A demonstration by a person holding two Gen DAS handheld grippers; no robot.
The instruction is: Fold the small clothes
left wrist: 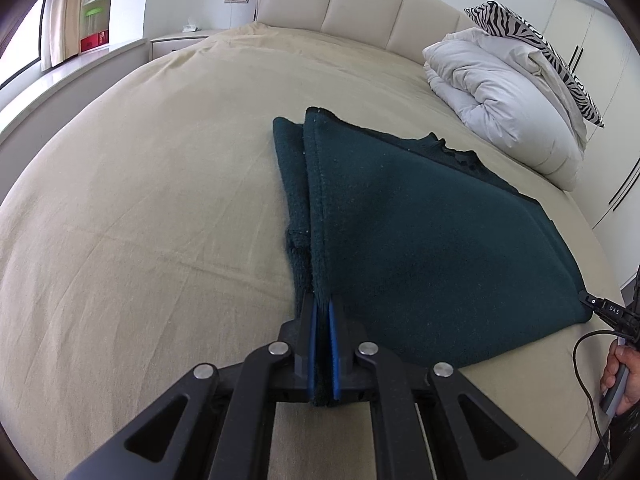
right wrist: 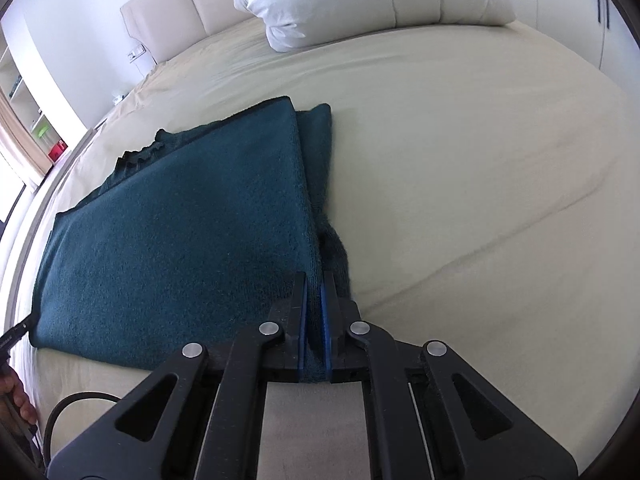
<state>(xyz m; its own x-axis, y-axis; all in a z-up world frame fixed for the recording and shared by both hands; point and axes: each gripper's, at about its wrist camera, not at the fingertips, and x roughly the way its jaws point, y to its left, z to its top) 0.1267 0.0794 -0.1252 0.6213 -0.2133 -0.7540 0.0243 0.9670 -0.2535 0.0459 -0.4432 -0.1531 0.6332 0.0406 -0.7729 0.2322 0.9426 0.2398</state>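
bed: beige sheet (left wrist: 160, 200), padded cream headboard (left wrist: 360, 4)
bedding: white duvet (left wrist: 500, 92) bundled, zebra-print pillow (left wrist: 532, 40) on top
shelf: red box (left wrist: 94, 42)

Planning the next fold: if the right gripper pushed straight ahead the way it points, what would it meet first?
Probably the dark green garment it already clamps, then the beige bedsheet beneath it.

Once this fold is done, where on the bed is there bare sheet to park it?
Widest bare sheet: left of the green garment, toward the nightstand. Another patch lies between garment and headboard. Crowded: the white duvet and zebra pillow fill the far right corner.
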